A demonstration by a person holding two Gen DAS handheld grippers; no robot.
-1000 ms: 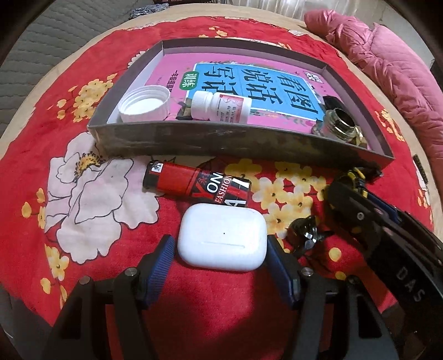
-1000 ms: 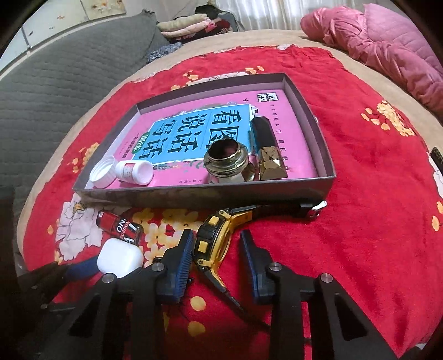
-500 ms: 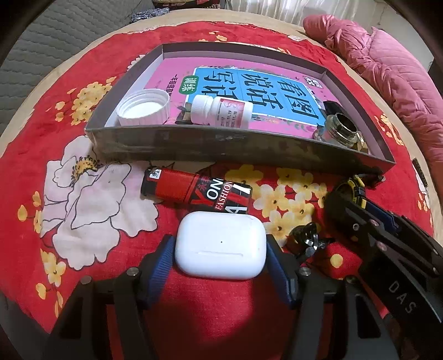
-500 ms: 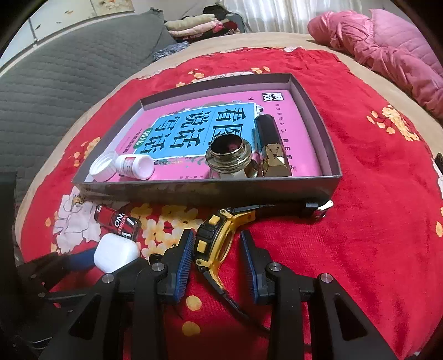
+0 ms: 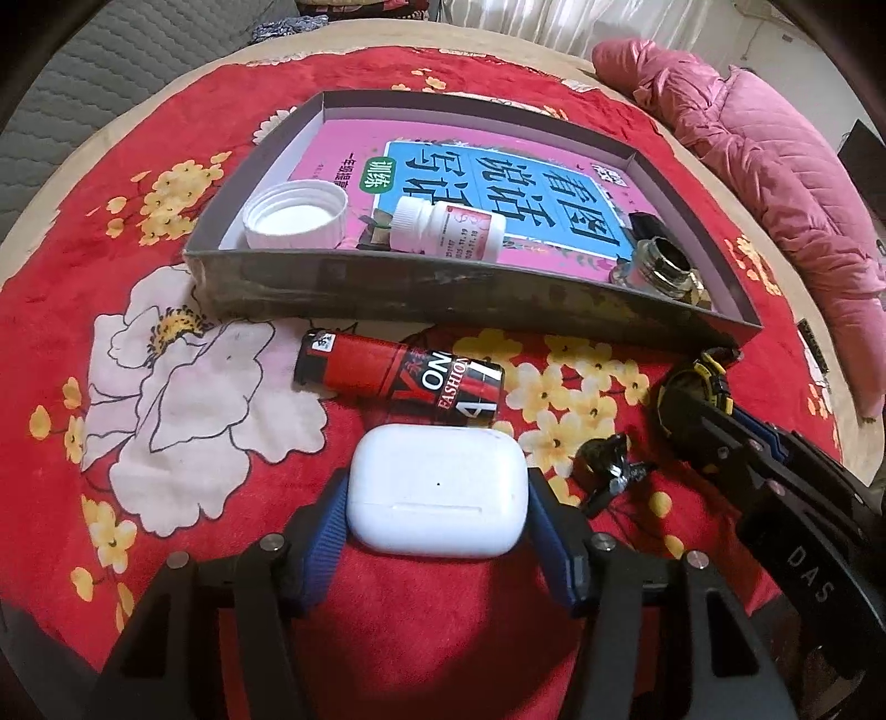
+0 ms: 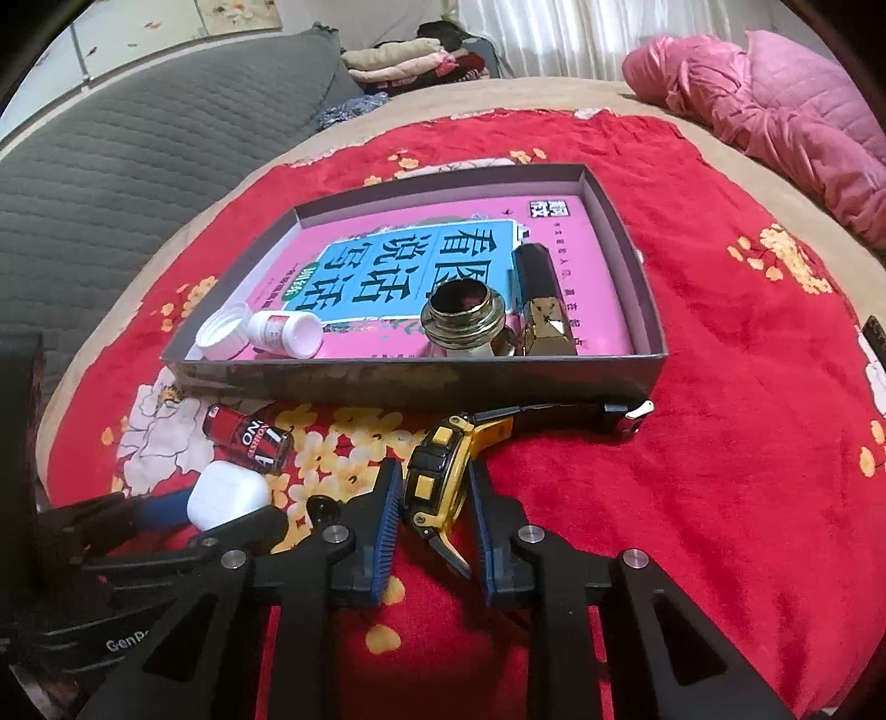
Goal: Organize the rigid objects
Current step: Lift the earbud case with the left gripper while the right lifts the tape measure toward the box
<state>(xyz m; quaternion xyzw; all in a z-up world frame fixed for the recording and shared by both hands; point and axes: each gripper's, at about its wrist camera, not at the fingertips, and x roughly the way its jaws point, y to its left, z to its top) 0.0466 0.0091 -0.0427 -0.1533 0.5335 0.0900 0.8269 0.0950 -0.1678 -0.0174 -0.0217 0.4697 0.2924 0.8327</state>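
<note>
right gripper (image 6: 431, 493) jaws closing, now clamping the watch (image 6: 440, 471); left gripper (image 5: 437, 498) narrowing onto earbud case (image 5: 439, 490), both readying for the tray (image 6: 415, 382)

A glossy white plastic earbud case (image 5: 438, 490) lies on plush red cloth (image 5: 232, 99), near shiny brass-coloured metal fitting (image 6: 464, 315) inside a matt cardboard tray (image 6: 421, 382).

Red floral blanket (image 6: 720, 443) over a beige bed (image 6: 581, 94) — grey quilted sofa (image 6: 138, 149) at left, pink padded jacket (image 6: 775, 111) at right, white curtains (image 6: 554, 33) behind
</note>
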